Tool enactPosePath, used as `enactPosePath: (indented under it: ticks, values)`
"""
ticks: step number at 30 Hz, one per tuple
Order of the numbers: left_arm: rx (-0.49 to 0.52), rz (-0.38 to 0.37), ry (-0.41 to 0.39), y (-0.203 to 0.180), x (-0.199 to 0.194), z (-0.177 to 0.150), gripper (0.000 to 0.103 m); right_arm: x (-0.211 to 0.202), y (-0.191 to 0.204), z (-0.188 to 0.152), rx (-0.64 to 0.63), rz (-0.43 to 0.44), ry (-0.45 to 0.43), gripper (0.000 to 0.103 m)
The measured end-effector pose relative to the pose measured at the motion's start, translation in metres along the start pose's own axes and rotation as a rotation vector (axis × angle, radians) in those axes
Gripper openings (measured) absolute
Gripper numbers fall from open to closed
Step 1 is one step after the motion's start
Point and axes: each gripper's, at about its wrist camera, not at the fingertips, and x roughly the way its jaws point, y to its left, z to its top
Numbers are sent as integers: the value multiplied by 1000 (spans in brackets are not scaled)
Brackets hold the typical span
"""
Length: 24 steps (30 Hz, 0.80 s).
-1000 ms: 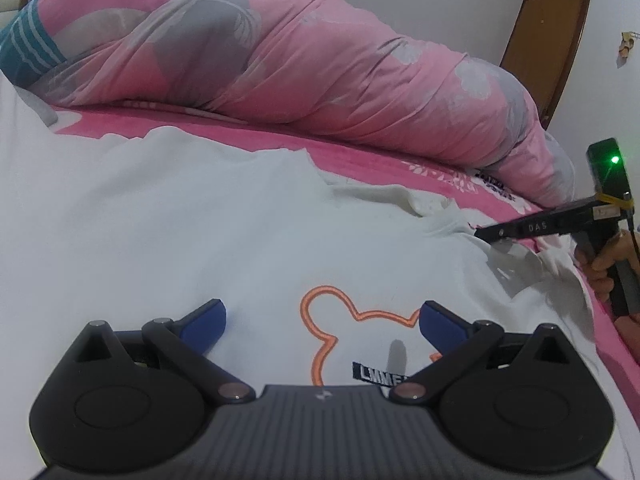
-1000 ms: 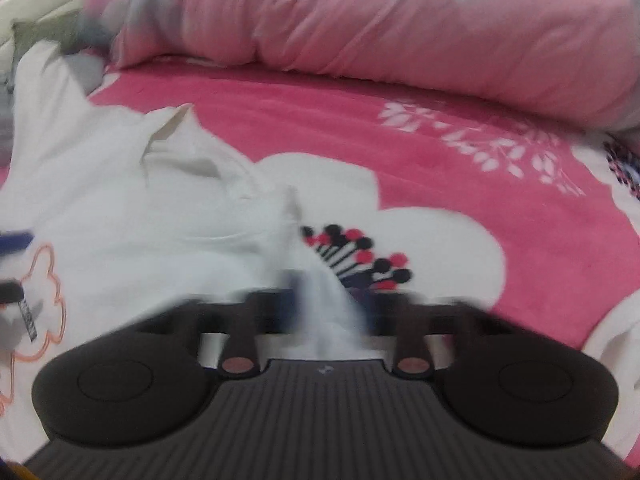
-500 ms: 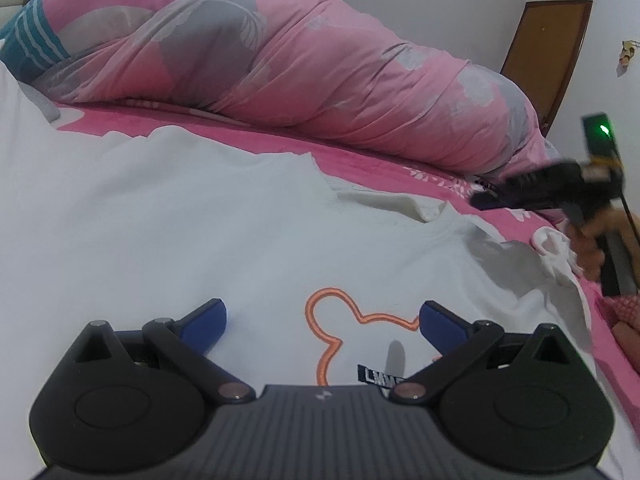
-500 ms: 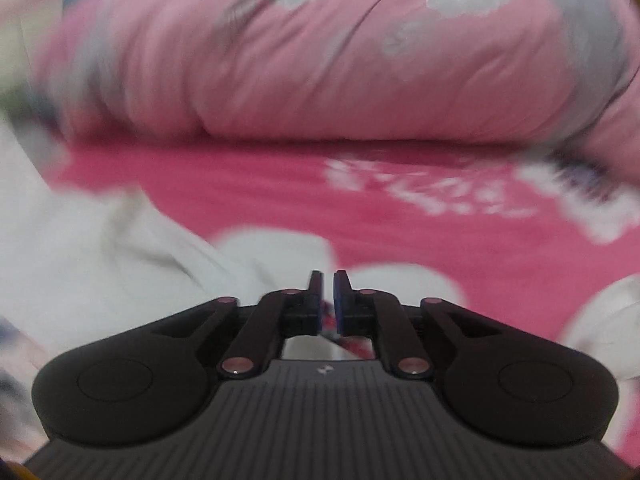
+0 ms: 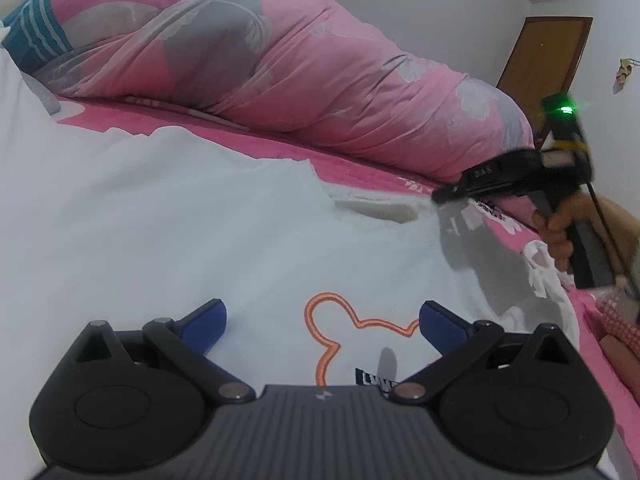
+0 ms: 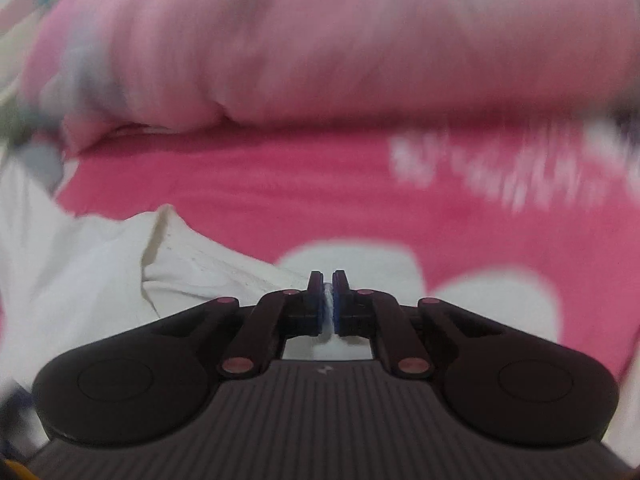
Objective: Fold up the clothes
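A white T-shirt [image 5: 240, 232] with an orange mouse-head outline [image 5: 340, 332] lies spread on the bed. My left gripper [image 5: 322, 320] is open and empty, hovering low over the shirt near the print. My right gripper [image 6: 328, 304] is shut on a thin fold of the white shirt; in the left wrist view it [image 5: 444, 196] holds the shirt's shoulder edge beside the neck opening [image 5: 376, 210], lifted a little. The shirt's collar area [image 6: 192, 264] shows at the left of the blurred right wrist view.
A bulky pink and grey duvet [image 5: 280, 68] lies along the far side of the bed. The pink bedsheet [image 6: 280, 184] with white patterns runs beyond the shirt. A brown door [image 5: 544, 56] stands at the back right. A small white cloth [image 5: 540, 268] lies at the right.
My right gripper rose off the shirt, shifted toward the collar and now pinches the shoulder edge. The shirt's right side lies flatter. My left gripper has stayed open in place.
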Motion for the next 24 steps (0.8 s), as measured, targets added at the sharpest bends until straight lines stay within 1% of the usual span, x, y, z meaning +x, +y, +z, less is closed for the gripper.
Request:
enactPosePath:
  ticks: [1,2,3,4,5,6,9,10,11,12,13,15,16,17,18,19,20,21,24]
  values:
    - [-2,-1,-1,0,0,0,103,-9,17,-4,-118,-55,-64,3]
    - [-4,-1,-1,1,0,0,103,-13,36,-13,-269,-122,-125,3]
    - [-6,-2,-2,1,0,0,103,-10,53,-25,-407,-198,-166,3]
    - [-7,-2,-2,2,0,0,103,-2,63,-35,-488,-268,-169,3]
    - [-6,-2,-3,2,-1,0,103,11,66,-43,-536,-322,-154,3]
    - [-6,-3,-3,2,-1,0,103,25,65,-52,-556,-345,-129,3]
    - [-8,-6,-6,2,-2,0,103,55,47,-65,-470,-335,-60,3]
    - [-8,-8,-7,2,-2,0,103,59,43,-66,-444,-335,-62,4]
    - [-9,-9,-8,3,-2,0,103,59,39,-65,-418,-346,-99,4]
    - [-9,-10,-9,3,-2,0,103,55,32,-60,-356,-327,-114,6]
    - [-10,-11,-10,3,-3,0,103,48,25,-55,-294,-290,-136,7]
    - [-11,-14,-12,3,-3,0,103,32,15,-44,-205,-231,-185,11]
    - [-12,-15,-14,4,-3,0,103,26,14,-37,-183,-178,-192,13]
    - [-14,-18,-18,4,-4,0,103,21,14,-31,-167,-118,-195,18]
    - [-19,-20,-23,4,-5,1,103,21,17,-25,-166,-46,-181,27]
    - [-26,-24,-32,5,-6,1,103,21,22,-18,-169,30,-163,32]
    - [-33,-27,-42,6,-8,2,103,25,29,-12,-195,92,-144,39]
    - [-40,-29,-51,7,-9,2,103,30,37,-7,-226,124,-128,44]
    - [-60,-32,-66,10,-11,3,103,53,54,6,-284,184,-51,46]
